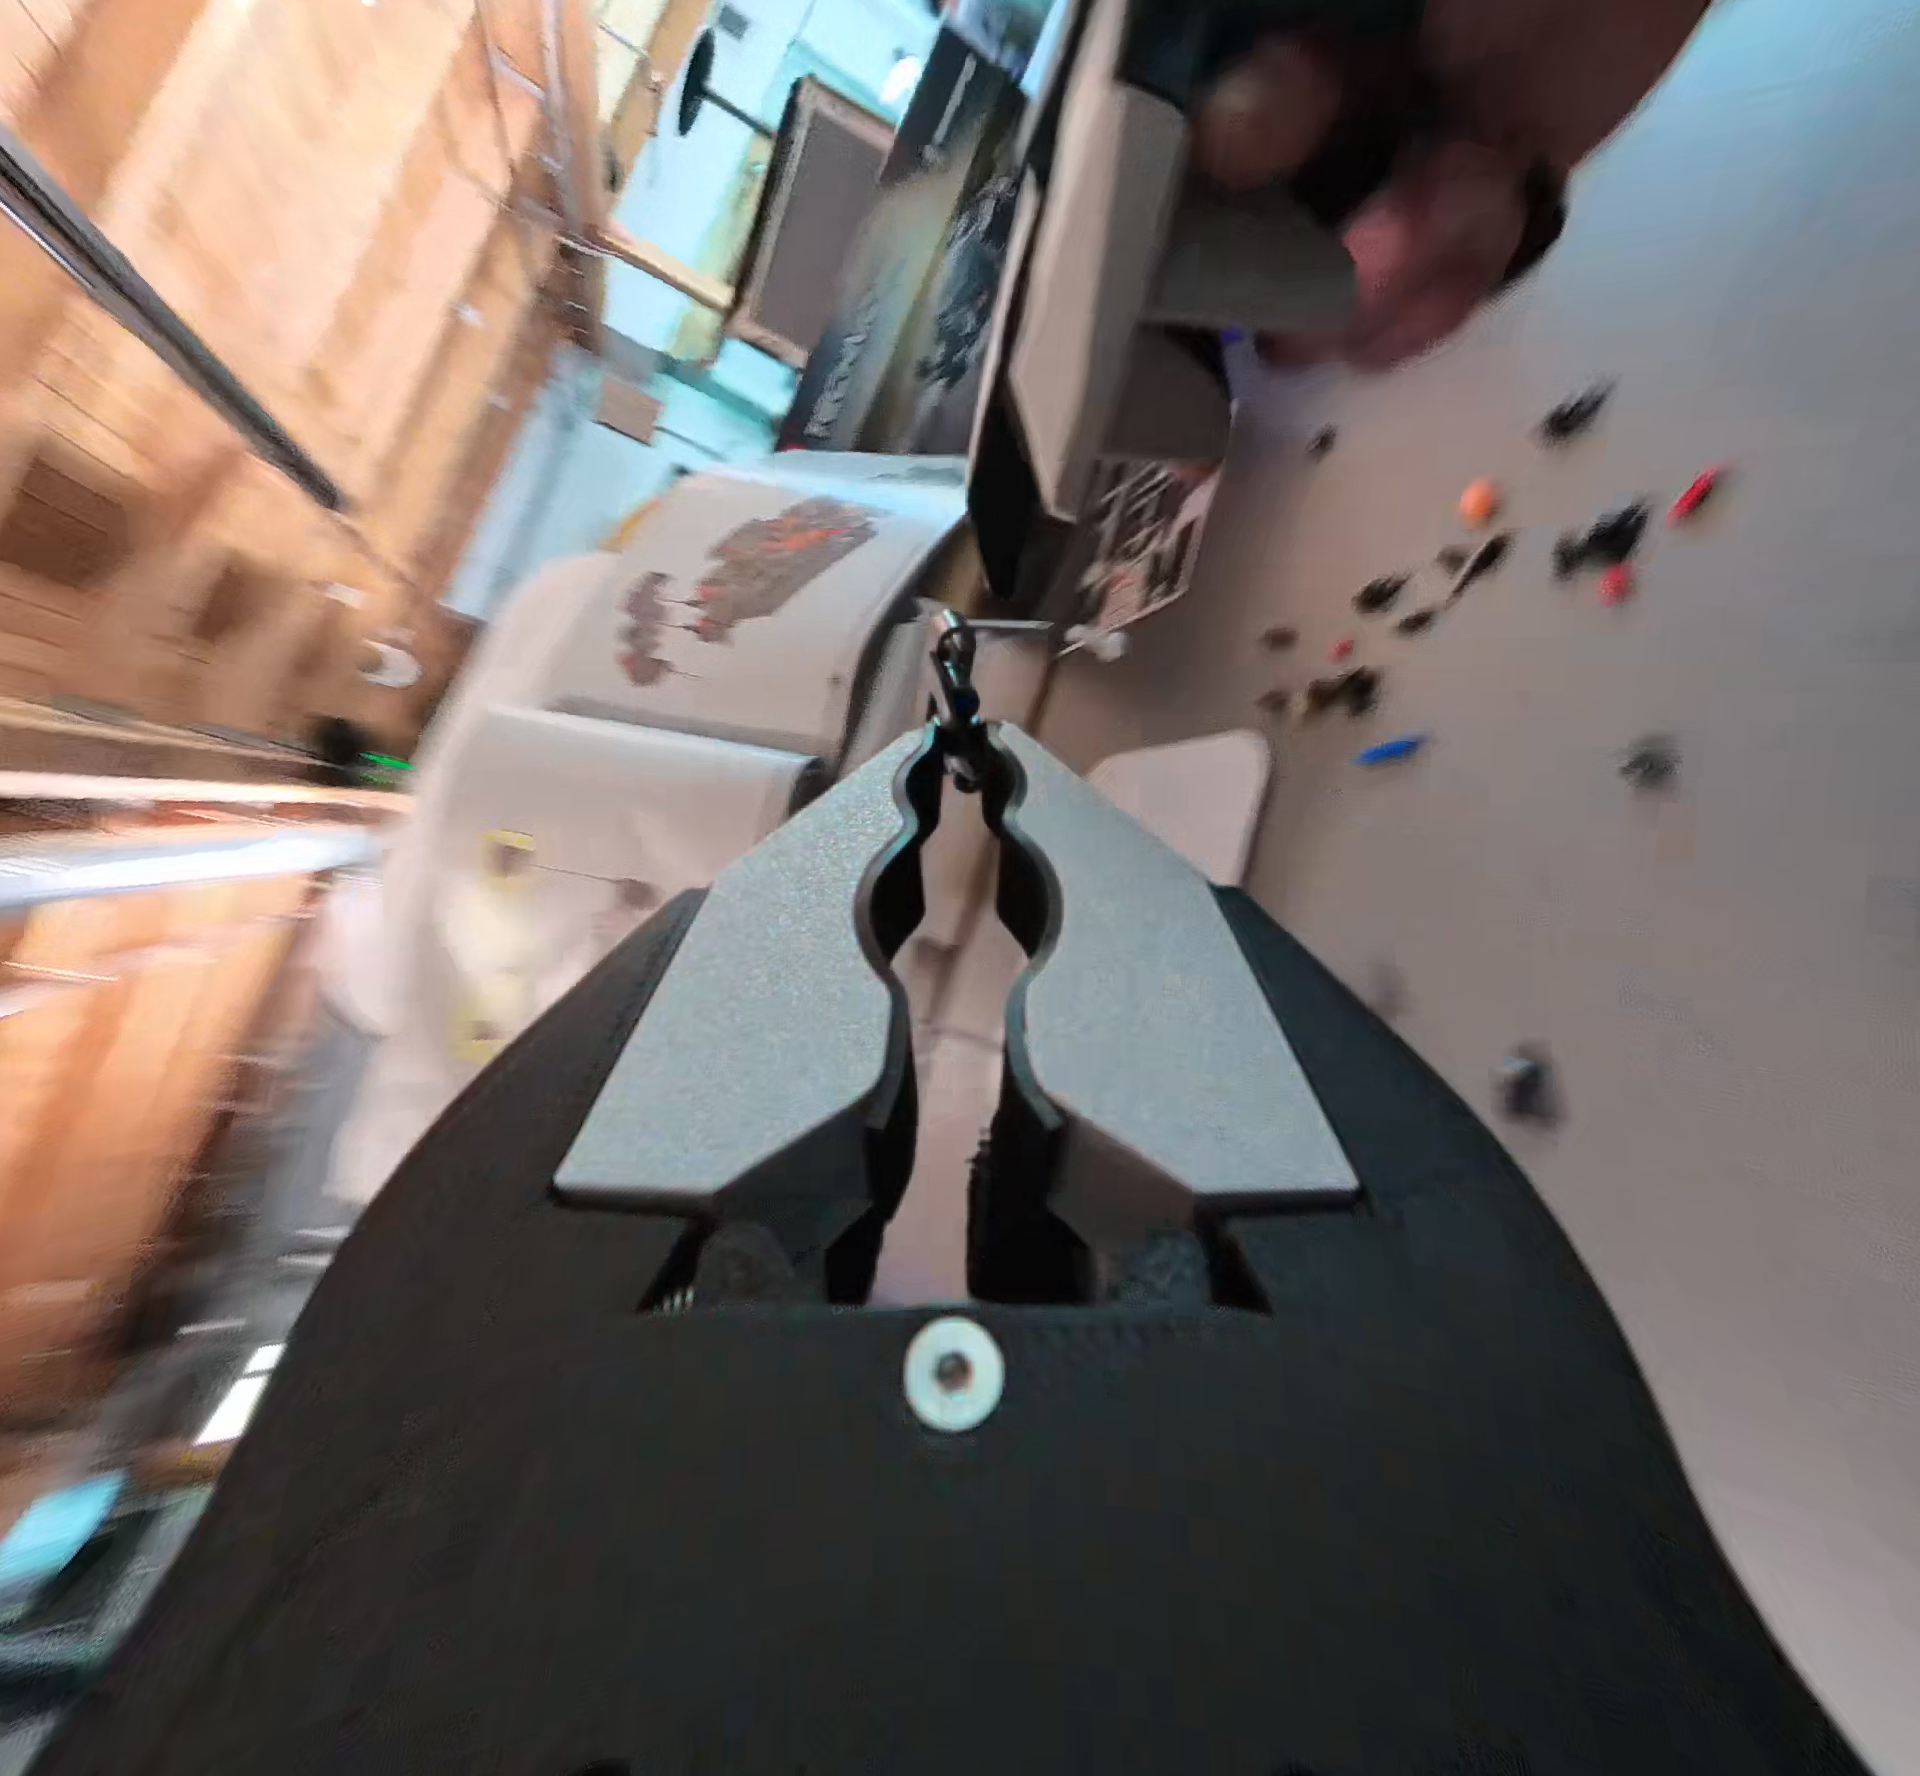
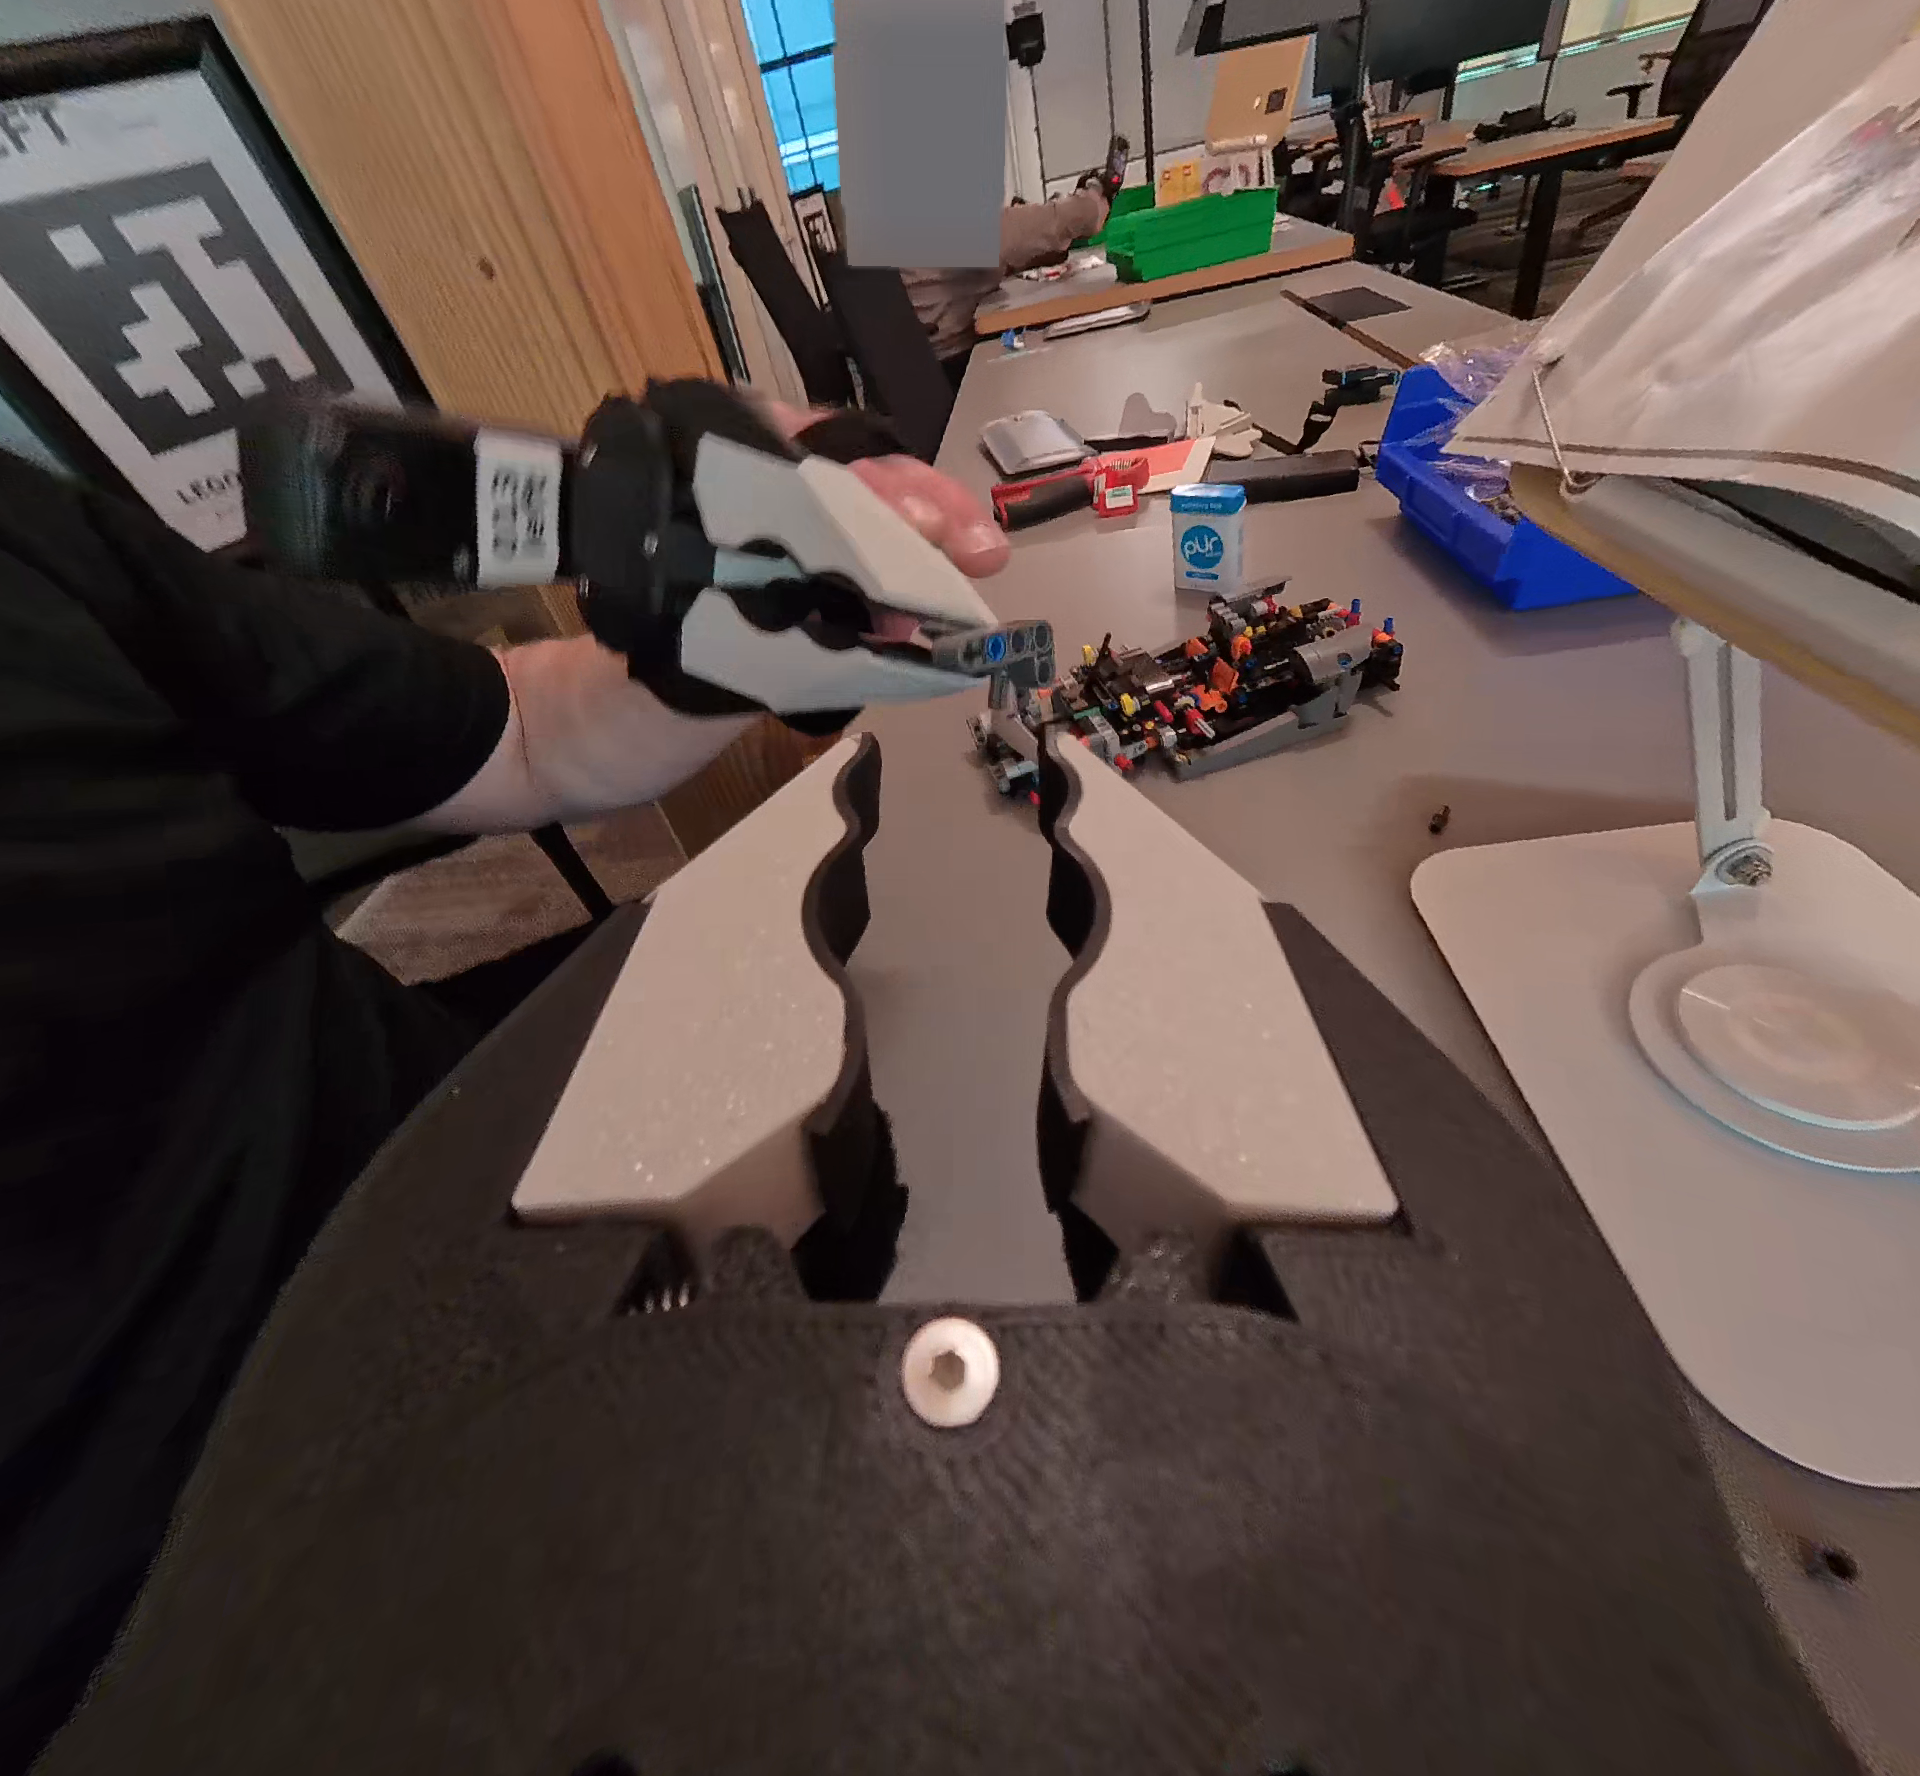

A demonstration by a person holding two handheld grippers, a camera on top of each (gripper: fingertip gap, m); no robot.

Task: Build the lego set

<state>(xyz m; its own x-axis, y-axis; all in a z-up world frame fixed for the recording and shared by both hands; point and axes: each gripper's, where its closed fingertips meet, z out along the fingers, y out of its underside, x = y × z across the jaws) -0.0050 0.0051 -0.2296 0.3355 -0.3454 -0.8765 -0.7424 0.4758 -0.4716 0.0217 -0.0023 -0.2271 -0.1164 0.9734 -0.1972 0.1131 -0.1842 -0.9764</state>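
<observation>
My left gripper (image 1: 961,739) is shut on a small dark grey lego beam (image 1: 954,677) with a blue pin. It is rolled sideways and its view is blurred. In the right wrist view the left gripper (image 2: 951,651) holds that grey beam (image 2: 992,648) in the air, just left of and above the lego model (image 2: 1216,687), a long grey chassis with orange, red and black parts lying on the grey table (image 2: 1195,853). My right gripper (image 2: 956,760) is open and empty, low over the table, its tips just in front of the model's near end.
An instruction booklet (image 2: 1704,292) rests on a white stand (image 2: 1662,1051) at the right. Behind the model are a small white and blue container (image 2: 1205,537), a blue bin (image 2: 1475,500) and tools. Loose lego pieces (image 1: 1507,573) lie scattered on the table. A person sits at the far end.
</observation>
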